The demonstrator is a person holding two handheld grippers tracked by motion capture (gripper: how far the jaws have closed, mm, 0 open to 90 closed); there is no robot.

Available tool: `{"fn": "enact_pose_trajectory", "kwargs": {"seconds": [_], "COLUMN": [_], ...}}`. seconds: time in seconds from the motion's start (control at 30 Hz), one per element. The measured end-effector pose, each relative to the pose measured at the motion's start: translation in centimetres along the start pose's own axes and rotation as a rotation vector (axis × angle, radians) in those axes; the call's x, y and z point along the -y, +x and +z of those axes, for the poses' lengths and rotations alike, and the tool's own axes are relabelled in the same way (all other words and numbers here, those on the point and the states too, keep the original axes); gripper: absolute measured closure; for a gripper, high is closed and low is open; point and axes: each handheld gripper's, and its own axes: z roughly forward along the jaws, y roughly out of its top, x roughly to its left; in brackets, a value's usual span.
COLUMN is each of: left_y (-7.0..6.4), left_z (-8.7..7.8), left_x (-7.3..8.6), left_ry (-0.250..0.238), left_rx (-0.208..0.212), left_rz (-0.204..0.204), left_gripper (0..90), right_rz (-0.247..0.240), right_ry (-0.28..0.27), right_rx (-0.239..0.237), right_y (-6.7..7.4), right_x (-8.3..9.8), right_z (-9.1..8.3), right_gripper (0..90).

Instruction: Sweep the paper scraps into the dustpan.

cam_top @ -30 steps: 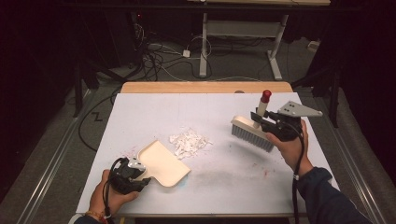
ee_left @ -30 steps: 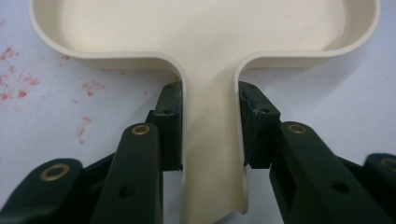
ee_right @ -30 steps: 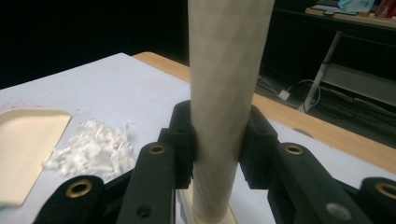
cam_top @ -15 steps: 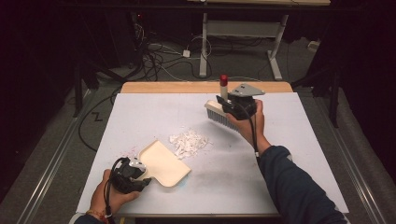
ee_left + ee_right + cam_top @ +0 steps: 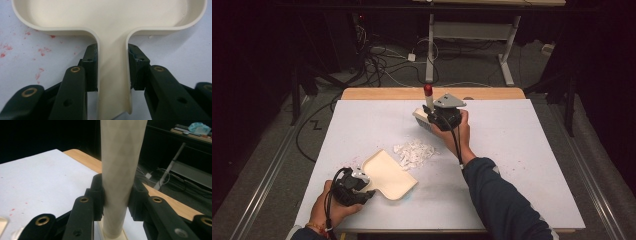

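The left gripper [image 5: 112, 75] is clamped on the handle of the cream dustpan [image 5: 387, 173], which is laid flat at seven o'clock on the counter [image 5: 532, 150]. The right gripper [image 5: 438, 119] is clenched on the brush [image 5: 424, 118] handle, with the bristles held at twelve o'clock from the paper scraps [image 5: 413, 152]. No scraps are seen in the pan, so the sweeping is judged not yet done. Open room is left toward three o'clock; the far counter edge lies close behind the brush.
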Motion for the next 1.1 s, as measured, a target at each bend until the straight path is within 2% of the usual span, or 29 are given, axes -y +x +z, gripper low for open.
{"fn": "enact_pose_trajectory", "kwargs": {"seconds": [0.03,0.07,0.17,0.2,0.33,0.47,0.53,0.77,0.83,0.9,0.93,1.03,1.1], "left_y": [0.0,0.0,0.1,0.2,0.2,0.3,0.3,0.1,0.1,0.1,0.1,0.0,0.0], "left_z": [0.0,0.0,0.0,0.0,0.1,0.1,0.1,0.2,0.2,0.2,0.2,0.3,0.3], "left_x": [0.0,0.0,0.0,0.0,0.0,-0.1,-0.1,-0.3,-0.4,-0.5,-0.5,-0.6,-0.6], "left_ry": [0.0,0.0,-0.003,0.0,-0.006,0.002,0.002,0.006,0.007,0.009,0.009,0.008,0.003], "left_rx": [0.0,0.002,0.009,0.009,0.009,0.004,0.003,-0.01,-0.011,-0.012,-0.012,-0.013,-0.013], "left_rz": [0.0,-0.001,-0.01,-0.011,-0.026,-0.019,-0.02,-0.019,-0.019,-0.022,-0.022,-0.021,-0.026], "left_gripper": [63.3,63.3,63.3,63.3,63.3,63.3,63.3,63.3,63.3,63.3,63.3,63.3,63.3], "right_rz": [0.0,-0.015,-0.012,0.014,0.005,0.03,0.021,-0.03,-0.032,-0.029,-0.029,-0.058,-0.058], "right_ry": [0.0,0.004,-0.001,-0.008,-0.01,-0.016,-0.021,-0.025,-0.036,-0.043,-0.043,-0.056,-0.056], "right_rx": [0.0,-0.02,-0.039,-0.062,-0.102,-0.147,-0.175,-0.192,-0.22,-0.242,-0.242,-0.295,-0.302], "right_y": [0.0,0.5,0.9,1.2,2.0,2.6,3.3,5.4,6.2,7.5,7.5,9.1,9.5], "right_x": [0.0,-0.1,-0.1,0.0,0.2,0.3,0.4,0.7,0.7,0.6,0.6,0.5,0.4], "right_z": [0.0,0.2,0.1,0.0,-0.3,-0.7,-1.1,-2.3,-2.7,-3.2,-3.2,-3.6,-3.7], "right_gripper": [70.6,70.6,70.6,70.6,70.2,70.2,70.0,69.6,70.0,69.9,69.9,70.1,70.2]}}
